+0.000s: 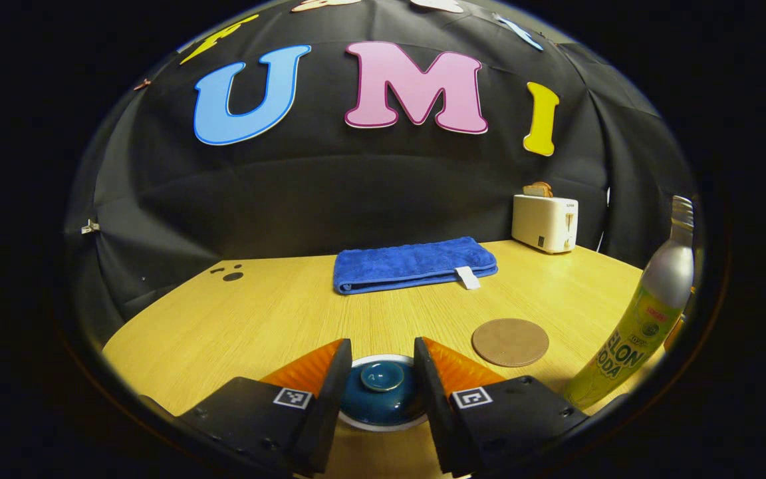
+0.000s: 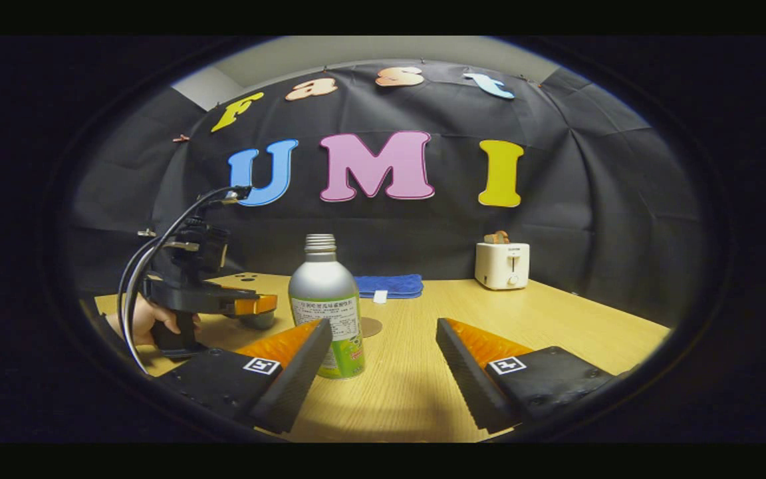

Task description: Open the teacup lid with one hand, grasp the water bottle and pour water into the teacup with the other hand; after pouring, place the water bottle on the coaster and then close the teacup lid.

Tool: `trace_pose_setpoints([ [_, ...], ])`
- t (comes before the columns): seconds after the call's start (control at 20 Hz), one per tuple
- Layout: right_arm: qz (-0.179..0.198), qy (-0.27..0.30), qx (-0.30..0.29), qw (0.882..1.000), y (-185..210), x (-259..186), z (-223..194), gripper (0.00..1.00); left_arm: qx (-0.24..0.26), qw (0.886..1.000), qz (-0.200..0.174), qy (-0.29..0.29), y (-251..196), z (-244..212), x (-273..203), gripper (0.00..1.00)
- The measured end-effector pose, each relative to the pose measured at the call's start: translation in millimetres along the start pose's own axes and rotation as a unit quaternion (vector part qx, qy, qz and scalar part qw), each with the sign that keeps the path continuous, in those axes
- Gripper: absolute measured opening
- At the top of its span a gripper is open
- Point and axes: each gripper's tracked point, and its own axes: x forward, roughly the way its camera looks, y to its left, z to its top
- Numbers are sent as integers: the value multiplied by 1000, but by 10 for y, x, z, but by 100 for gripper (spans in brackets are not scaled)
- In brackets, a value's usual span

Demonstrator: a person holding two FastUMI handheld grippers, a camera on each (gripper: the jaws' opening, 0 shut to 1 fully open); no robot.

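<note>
My left gripper (image 1: 381, 372) is low over the teacup lid (image 1: 383, 392), fingers spread to either side of it. The lid's small knob sits in the gap, neither finger touching it. A white rim of the teacup (image 1: 383, 426) shows under the dark blue lid.

Around it, on the wooden table (image 1: 256, 319): a round brown coaster (image 1: 510, 341) just to the right of the cup and a little farther back, bare. The water bottle (image 1: 649, 313) stands upright at the far right edge of the left gripper view, cap off, near the coaster but apart from it. A folded blue towel (image 1: 415, 265) lies toward the back wall; a white toaster (image 1: 545, 223) with bread in it stands at the back right corner. Nothing lies between my left fingers and the lid.

My right gripper (image 2: 383, 366) hangs above the table with fingers wide apart, holding nothing. The bottle (image 2: 326, 306) stands just ahead of its left finger, not between the two.

The right gripper view gives what the left cannot: the left gripper's body (image 2: 200, 293) from the side, cables looping off it, a hand (image 2: 147, 319) on its grip. From here the cup is hidden beneath that gripper. Toaster (image 2: 503, 265) and towel (image 2: 389, 285) sit far back.
</note>
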Motion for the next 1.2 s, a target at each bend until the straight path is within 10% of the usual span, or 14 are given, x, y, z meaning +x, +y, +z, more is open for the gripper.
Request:
trace_pose_setpoints([
  [0.4, 0, 1, 0, 1000, 7, -1, -1, 98, -2, 1000, -1, 0, 6, -9, -11, 39],
  [1.2, 15, 1, 1, 1000, 54, -16, 15, 98, -24, 994, 5, -106, 169, 193, -448, 31],
])
